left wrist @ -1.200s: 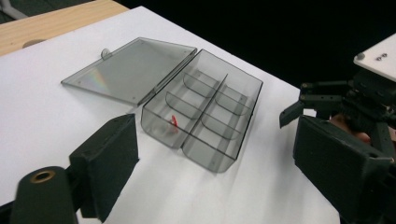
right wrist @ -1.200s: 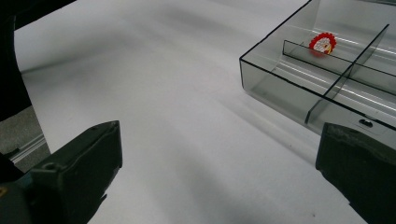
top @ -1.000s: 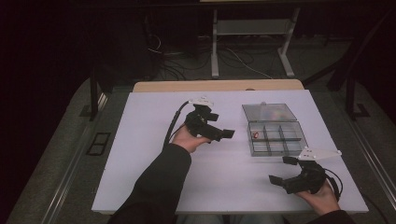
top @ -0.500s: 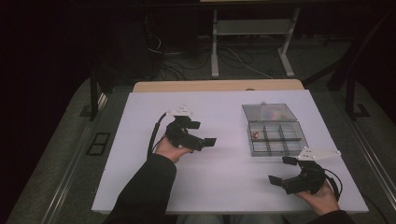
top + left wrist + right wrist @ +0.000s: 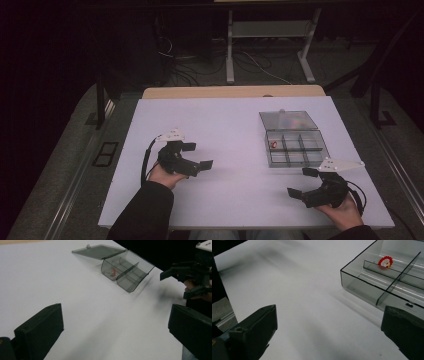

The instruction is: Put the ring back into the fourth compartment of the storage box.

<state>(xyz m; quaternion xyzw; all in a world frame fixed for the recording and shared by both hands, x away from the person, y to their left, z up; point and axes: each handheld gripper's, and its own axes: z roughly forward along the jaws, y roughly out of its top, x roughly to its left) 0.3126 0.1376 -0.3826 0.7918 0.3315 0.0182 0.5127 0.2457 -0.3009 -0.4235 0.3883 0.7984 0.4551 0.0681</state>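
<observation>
right gripper (image 5: 301,184) sits by the table's (image 5: 220,125) near right corner, jaws spread with nothing between them. left gripper (image 5: 198,156) is near the left edge, jaws apart too. beyond, toward the right edge, the smoky clear compartment box (image 5: 295,147) lies open, lid (image 5: 288,120) flat behind it, a tiny red-and-white piece (image 5: 385,262) in one cell. box looks light, rigid and slick, so i'd grab a side wall.

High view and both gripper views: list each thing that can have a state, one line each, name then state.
Box: lid open, laid back flat on the table behind it.
Red piece: lying in a far compartment of the box.
Left hand-held gripper: jaws open, holding nothing, above the table.
Right hand-held gripper: jaws open, holding nothing, near the box.
</observation>
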